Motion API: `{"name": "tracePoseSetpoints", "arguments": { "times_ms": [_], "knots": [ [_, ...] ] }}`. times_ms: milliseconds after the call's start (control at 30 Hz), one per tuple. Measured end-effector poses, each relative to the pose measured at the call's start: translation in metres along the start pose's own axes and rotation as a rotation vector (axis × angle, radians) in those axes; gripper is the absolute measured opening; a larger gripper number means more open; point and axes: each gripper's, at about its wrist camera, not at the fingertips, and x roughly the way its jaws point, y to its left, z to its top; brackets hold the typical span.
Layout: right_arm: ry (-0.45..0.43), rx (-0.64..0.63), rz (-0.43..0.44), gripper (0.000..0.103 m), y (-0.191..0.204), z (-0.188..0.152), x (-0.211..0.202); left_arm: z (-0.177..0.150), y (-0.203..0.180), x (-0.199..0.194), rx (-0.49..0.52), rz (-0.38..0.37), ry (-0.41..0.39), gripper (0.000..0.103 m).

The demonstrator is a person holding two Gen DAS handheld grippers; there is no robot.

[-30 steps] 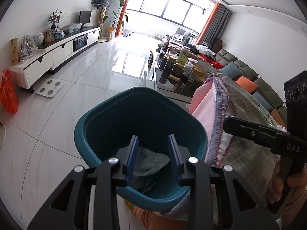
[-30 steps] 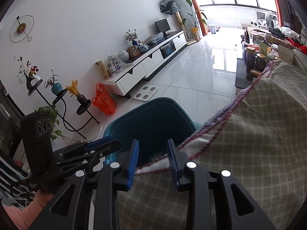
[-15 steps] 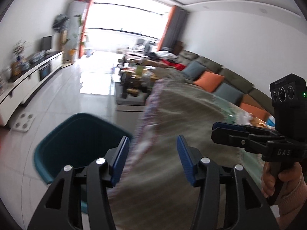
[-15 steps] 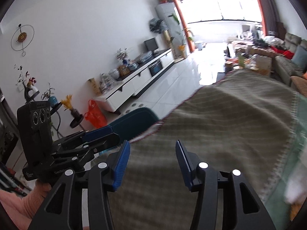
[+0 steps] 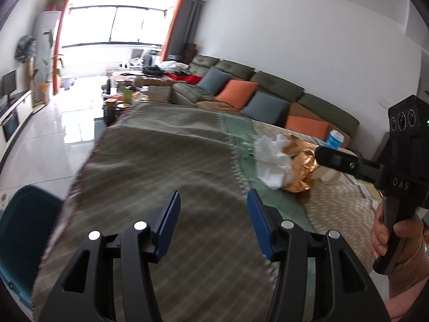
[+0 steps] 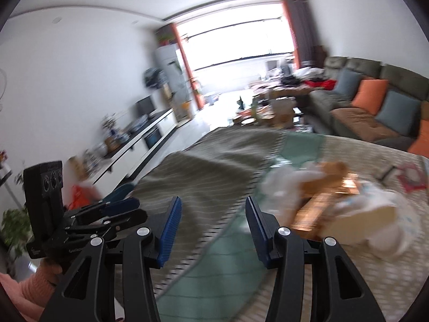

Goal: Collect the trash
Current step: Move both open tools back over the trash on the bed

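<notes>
A heap of trash lies on the cloth-covered table [image 5: 166,166]: crumpled white paper [image 5: 272,161], a crinkled gold wrapper [image 5: 301,169] and a blue-and-white cup [image 5: 335,140] behind them. My left gripper [image 5: 213,214] hovers open over the cloth, short of the heap, with nothing between its fingers. The right gripper [image 5: 321,155] reaches in from the right, its tip by the gold wrapper. In the blurred right wrist view that gripper [image 6: 213,214] is open and empty, with the white paper [image 6: 284,185], the wrapper [image 6: 329,187] and a tipped paper cup [image 6: 375,214] just ahead to the right.
A teal bin [image 5: 24,228] stands on the floor off the table's left edge. A green sofa [image 5: 268,86] with orange and blue cushions runs behind the table. A low TV cabinet [image 6: 150,134] lines the left wall. A cluttered coffee table [image 5: 120,102] sits beyond.
Both grippers have swung right, away from the teal bin and across the tabletop. Their jaws have widened, the right one letting go of the cloth's edge. The trash heap has come into view.
</notes>
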Motion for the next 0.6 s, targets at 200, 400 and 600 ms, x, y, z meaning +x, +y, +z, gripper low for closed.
{"name": "tracePoseSetpoints", "arguments": {
  "times_ms": [200,400,600],
  "knots": [
    [-0.02,0.065,-0.091,0.05,-0.034,-0.002,-0.006,0.01,-0.028,0.034,0.042,-0.068,0.047,0.053],
    [0.0,0.112,-0.128,0.05,-0.057,-0.009,0.005,0.015,-0.049,0.056,0.064,-0.108,0.079,0.053],
    [0.013,0.14,-0.118,0.05,-0.066,-0.013,0.012,0.02,-0.053,0.07,0.059,-0.128,0.111,0.053]
  ]
}}
